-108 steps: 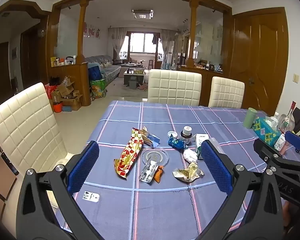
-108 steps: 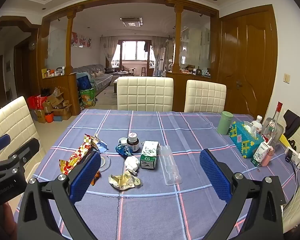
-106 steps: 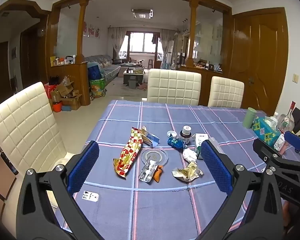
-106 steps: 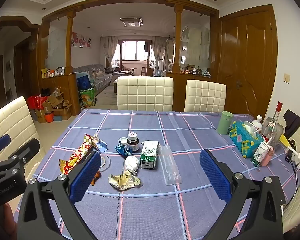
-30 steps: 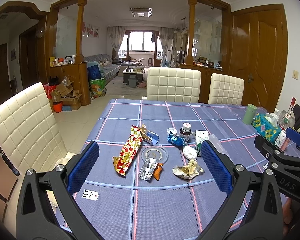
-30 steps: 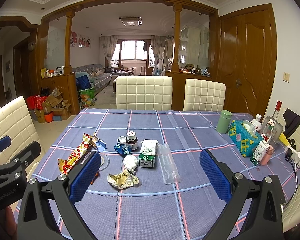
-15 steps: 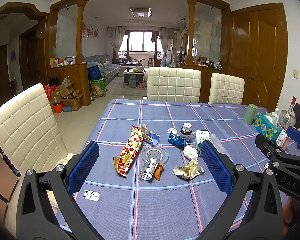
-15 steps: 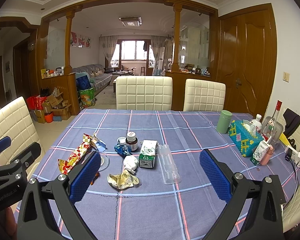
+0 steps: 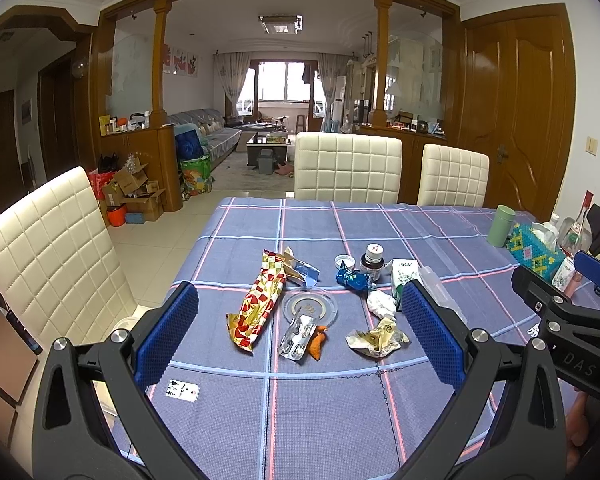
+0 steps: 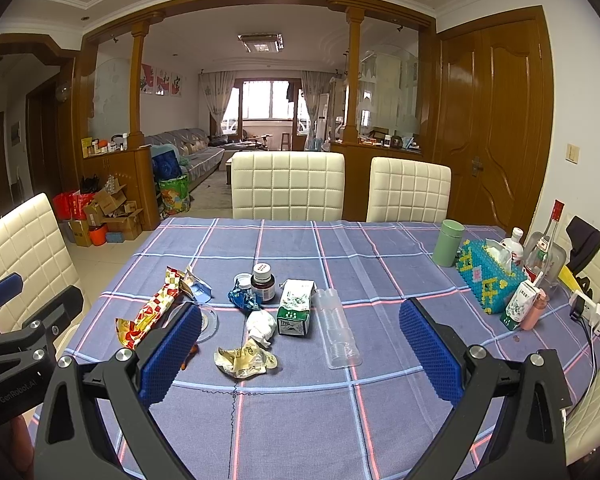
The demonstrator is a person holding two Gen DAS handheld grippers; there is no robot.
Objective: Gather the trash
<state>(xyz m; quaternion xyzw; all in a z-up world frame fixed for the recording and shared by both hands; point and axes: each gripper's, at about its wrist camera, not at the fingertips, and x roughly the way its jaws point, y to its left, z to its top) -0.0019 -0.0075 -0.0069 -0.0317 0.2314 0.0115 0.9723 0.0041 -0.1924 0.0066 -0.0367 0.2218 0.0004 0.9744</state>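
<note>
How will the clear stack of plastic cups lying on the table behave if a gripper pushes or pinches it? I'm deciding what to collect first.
The stack of plastic cups lies on its side, so a sideways push would probably roll it. Its walls look thin and clear, likely light and apt to crush. Pinched at one end, the nested cups might slide apart.

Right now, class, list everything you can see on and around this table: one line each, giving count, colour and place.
Snack wrapper: 1, red and gold, table left.
Glass dish: 1, clear, beside wrapper.
Blister pack: 1, silver, near dish.
Crumpled wrapper: 1, gold, front centre.
Tissue ball: 1, white, behind it.
Blue wrapper: 1, centre.
Medicine bottle: 1, brown, centre.
Carton: 1, green and white, lying centre.
Plastic cups: 1 stack, clear, lying right of carton.
Cup: 1, green, far right.
Tissue box: 1, blue beaded, right edge.
Chairs: 3, cream.
Left gripper: open, empty.
Right gripper: open, empty.
</note>
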